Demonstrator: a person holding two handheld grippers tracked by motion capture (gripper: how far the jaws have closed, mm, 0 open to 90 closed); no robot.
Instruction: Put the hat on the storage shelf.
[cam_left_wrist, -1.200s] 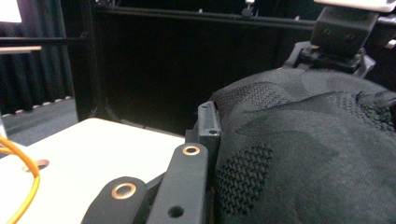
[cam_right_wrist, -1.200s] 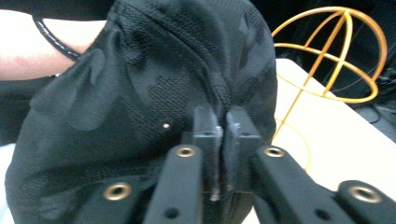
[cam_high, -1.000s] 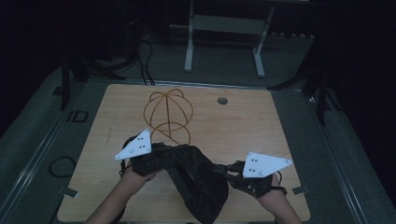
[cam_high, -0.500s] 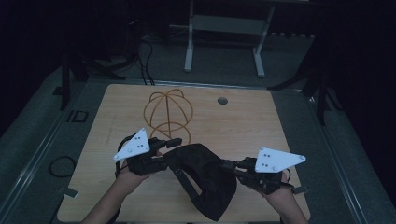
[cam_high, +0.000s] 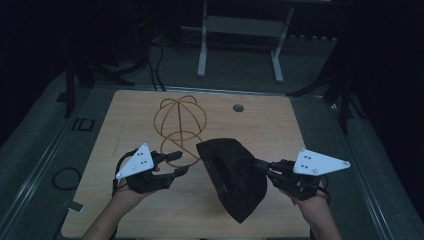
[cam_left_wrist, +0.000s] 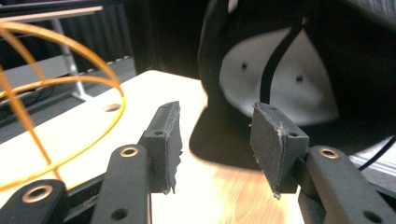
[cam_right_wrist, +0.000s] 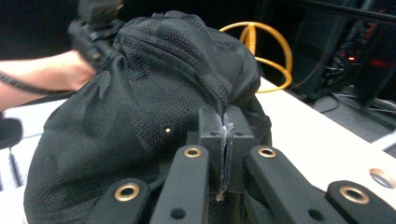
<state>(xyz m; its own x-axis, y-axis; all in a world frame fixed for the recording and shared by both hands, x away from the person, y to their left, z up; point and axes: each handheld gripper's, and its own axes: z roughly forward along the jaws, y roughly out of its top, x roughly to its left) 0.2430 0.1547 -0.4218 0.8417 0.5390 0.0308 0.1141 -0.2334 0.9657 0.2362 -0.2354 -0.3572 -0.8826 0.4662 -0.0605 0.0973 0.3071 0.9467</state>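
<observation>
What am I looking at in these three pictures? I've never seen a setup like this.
A person stands at a wooden table with a hand-held two-jaw gripper in each hand. One camera looks down from above; one rides on each gripper, looking along its black jaws. The right gripper is clamped on the fabric of a black cap and holds it up. The left gripper has just been opening its jaws; nothing is between them, with the cap's inside just ahead. An orange wire stand of rounded loops sits on the table behind.
</observation>
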